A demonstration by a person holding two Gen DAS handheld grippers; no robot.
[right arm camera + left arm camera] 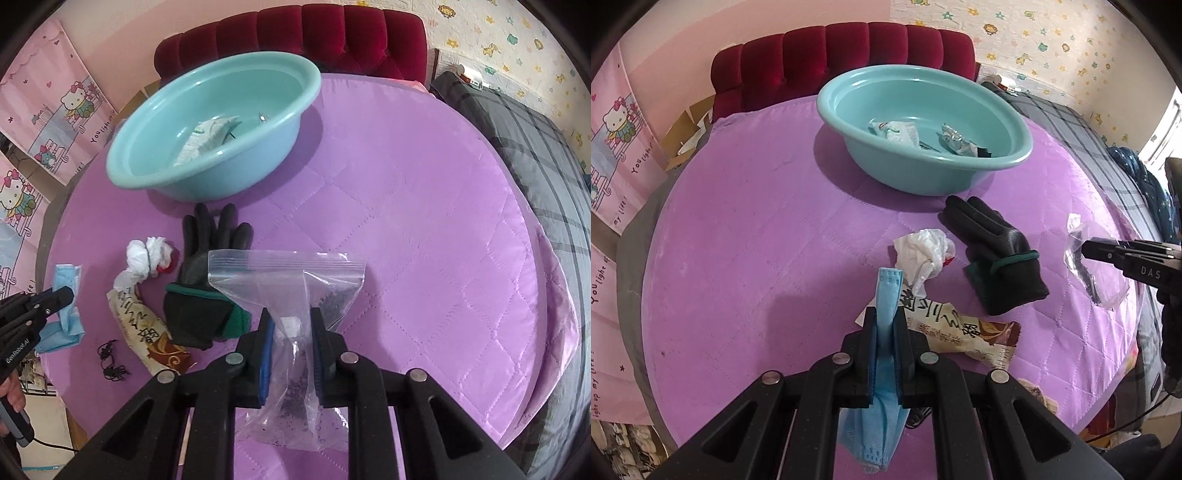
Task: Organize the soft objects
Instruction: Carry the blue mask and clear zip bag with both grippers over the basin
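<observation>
My left gripper [886,314] is shut on a blue face mask [886,295] above the purple mat; it also shows in the right wrist view [55,299]. My right gripper [291,314] is shut on a clear zip bag [288,277], also seen in the left wrist view [1086,254]. A teal basin [1015,155] at the back holds a few wrappers [897,133]. On the mat lie a black glove [997,251], a crumpled white plastic bag [923,254] and a snack wrapper [967,332].
The purple quilted mat [757,240] covers a round surface. A red padded headboard [842,55] stands behind the basin. A grey plaid blanket [535,147] lies to the right. A small black hair tie [110,362] lies near the mat's front left edge.
</observation>
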